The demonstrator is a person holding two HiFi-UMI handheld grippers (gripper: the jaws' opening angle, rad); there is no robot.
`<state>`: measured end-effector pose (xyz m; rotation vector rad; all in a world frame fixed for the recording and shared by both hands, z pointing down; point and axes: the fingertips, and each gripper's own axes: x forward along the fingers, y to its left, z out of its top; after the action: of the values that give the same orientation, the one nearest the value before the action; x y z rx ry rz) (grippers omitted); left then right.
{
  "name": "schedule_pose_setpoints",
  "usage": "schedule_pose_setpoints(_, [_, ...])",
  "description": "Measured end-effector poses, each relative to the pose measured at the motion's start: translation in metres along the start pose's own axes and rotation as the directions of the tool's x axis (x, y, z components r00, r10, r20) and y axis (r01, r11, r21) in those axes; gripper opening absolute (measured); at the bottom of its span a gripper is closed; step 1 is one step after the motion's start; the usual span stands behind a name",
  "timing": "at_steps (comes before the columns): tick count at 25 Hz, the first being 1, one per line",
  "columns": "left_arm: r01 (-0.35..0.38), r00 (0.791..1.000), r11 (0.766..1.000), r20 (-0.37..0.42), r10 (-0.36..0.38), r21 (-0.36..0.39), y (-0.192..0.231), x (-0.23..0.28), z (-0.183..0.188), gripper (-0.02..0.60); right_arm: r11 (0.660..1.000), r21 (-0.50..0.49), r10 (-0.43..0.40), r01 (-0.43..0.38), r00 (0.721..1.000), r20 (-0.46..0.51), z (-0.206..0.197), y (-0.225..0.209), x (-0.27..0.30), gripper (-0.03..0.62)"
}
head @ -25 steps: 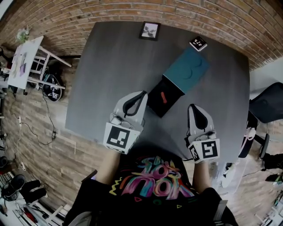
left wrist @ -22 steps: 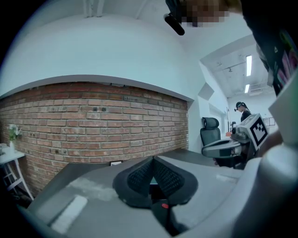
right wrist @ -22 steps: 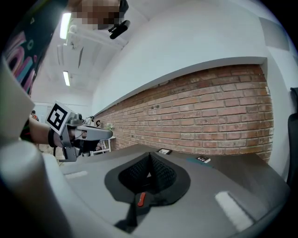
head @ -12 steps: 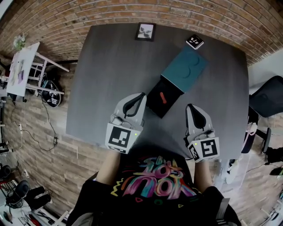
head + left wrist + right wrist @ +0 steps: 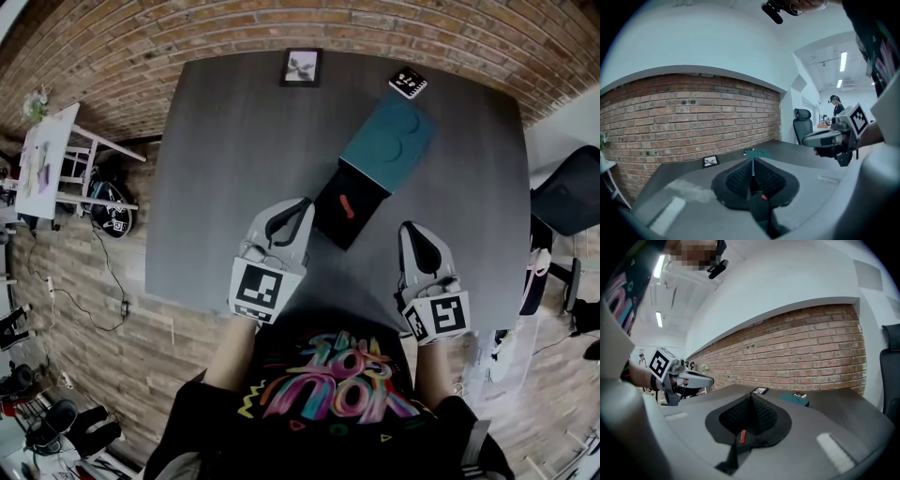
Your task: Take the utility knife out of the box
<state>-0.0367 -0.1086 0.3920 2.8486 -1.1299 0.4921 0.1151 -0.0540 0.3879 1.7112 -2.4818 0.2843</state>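
A box lies open on the dark table, its teal lid [image 5: 389, 142] folded back and its black tray [image 5: 336, 217] toward me. The red utility knife [image 5: 347, 206] rests in the tray, and it also shows as the red knife [image 5: 741, 437] and the red knife [image 5: 762, 197] in the gripper views. My left gripper [image 5: 298, 208] hovers just left of the tray's near end, jaws shut and holding nothing. My right gripper [image 5: 411, 231] hangs to the right of the tray, a short way off, also shut and holding nothing.
A small framed picture [image 5: 301, 67] and a black-and-white marker card [image 5: 407, 82] sit at the table's far edge. A brick wall runs behind. A black office chair [image 5: 567, 202] stands off the right side, white furniture [image 5: 52, 141] off the left.
My left gripper has sunk slightly and rolled a little beside the tray. The right gripper has stayed put. The knife has not moved.
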Motion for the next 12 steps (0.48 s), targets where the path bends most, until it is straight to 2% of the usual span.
schedule_pose_setpoints(8, [0.038, 0.999, 0.999, -0.011, -0.037, 0.026, 0.001, 0.007, 0.001, 0.015, 0.999, 0.043, -0.019, 0.019, 1.000, 0.000, -0.004, -0.002, -0.002, -0.002])
schedule_pose_setpoints(12, [0.091, 0.995, 0.993, -0.039, -0.088, 0.076, -0.005, 0.016, 0.000, 0.064, 0.997, 0.077, -0.030, 0.030, 1.000, 0.000, -0.008, -0.006, -0.004, -0.002])
